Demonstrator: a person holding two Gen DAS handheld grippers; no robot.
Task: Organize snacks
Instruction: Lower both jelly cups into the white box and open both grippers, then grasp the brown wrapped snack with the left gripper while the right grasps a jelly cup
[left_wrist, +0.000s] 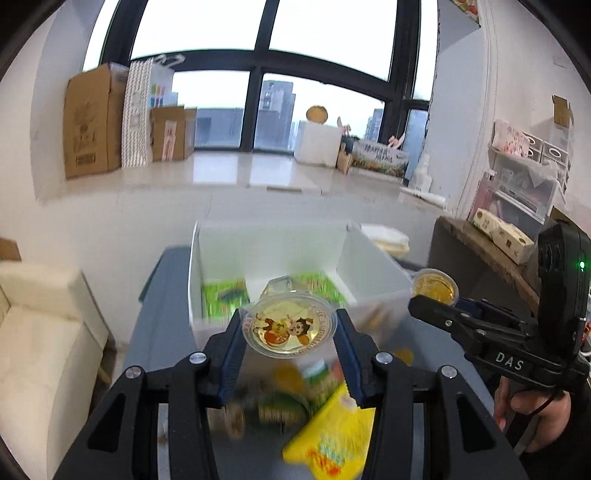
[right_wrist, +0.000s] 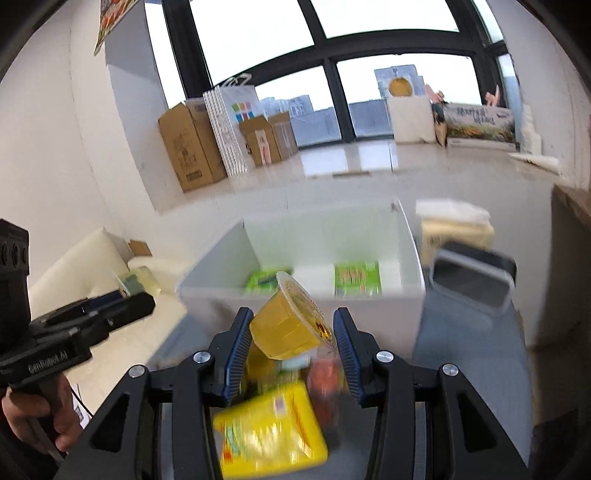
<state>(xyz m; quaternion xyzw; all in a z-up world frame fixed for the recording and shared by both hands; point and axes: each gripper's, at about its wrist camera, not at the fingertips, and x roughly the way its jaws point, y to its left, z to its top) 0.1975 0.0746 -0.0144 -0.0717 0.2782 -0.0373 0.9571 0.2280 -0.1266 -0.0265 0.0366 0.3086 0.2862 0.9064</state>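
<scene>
Left gripper (left_wrist: 290, 328) clamped on a cartoon-lidded jelly cup (left_wrist: 289, 324), right gripper (right_wrist: 291, 332) gripping a tilted jelly cup (right_wrist: 290, 326) — both raised before the white bin (right_wrist: 303, 295), green packets (right_wrist: 357, 277) inside, blurred yellow pouch (right_wrist: 271, 430) below — seemingly on the table.

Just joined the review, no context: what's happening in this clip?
A person is sorting snacks with two handheld grippers. The left gripper holds a jelly cup, lid facing the camera; the right gripper holds another jelly cup, tilted. Both are near the white bin, which already holds green packets. A yellow pouch lies on the table below.
</scene>
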